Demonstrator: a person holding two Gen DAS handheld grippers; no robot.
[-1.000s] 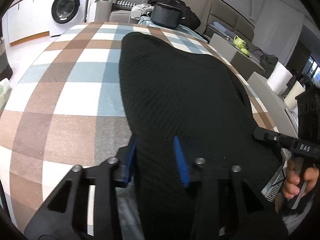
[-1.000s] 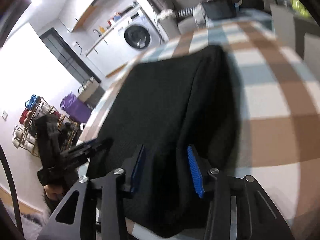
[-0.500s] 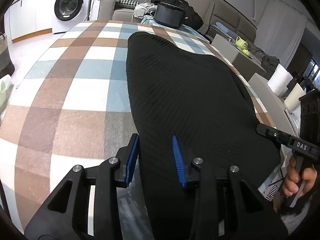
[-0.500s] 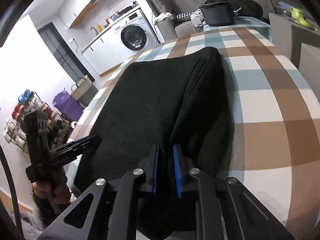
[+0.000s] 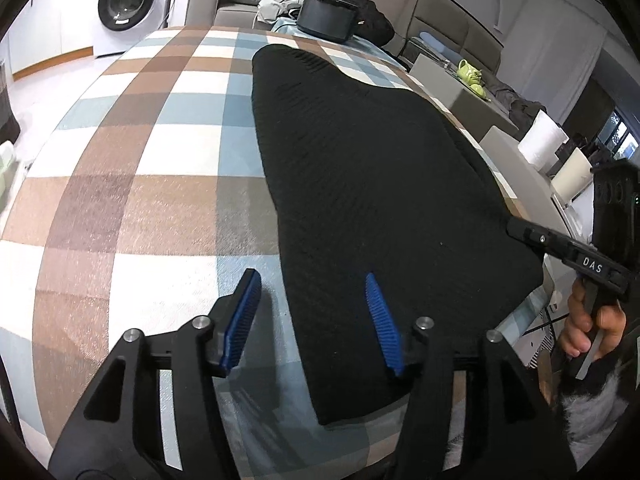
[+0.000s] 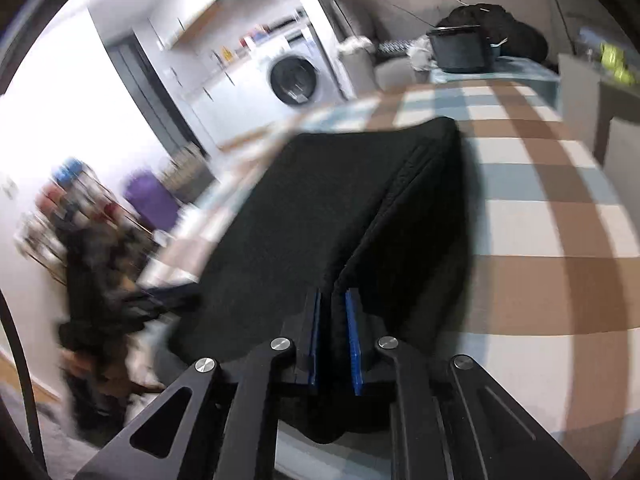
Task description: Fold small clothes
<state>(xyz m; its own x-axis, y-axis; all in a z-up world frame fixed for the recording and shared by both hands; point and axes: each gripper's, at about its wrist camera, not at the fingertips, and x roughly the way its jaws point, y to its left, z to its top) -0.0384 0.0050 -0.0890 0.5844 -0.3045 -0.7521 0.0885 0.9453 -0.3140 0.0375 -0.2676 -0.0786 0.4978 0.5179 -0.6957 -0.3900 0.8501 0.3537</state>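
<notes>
A black ribbed knit garment (image 5: 360,160) lies lengthwise on the checked tablecloth (image 5: 140,200). My left gripper (image 5: 312,316) stands over its near left edge with its jaws opening. One pad is over the cloth, the other over the knit, and neither presses on it. In the right wrist view the garment (image 6: 320,200) rises in a ridge towards my right gripper (image 6: 334,336). Its jaws are closing, with a fold of the near edge pinched between the blue pads. The right gripper (image 5: 568,252), held by a hand (image 5: 588,320), also shows at the right edge of the left wrist view.
A dark pot (image 5: 326,20) stands at the table's far end before a sofa. A washing machine (image 5: 128,0) is at the back left. Paper rolls (image 5: 540,144) and a low table lie to the right. A purple bag (image 6: 152,200) and a rack stand beside the table.
The left jaws have spread wide off the garment's edge and the left gripper has shifted sideways. The right jaws have come together on a fold of the garment, which now stands up in a ridge.
</notes>
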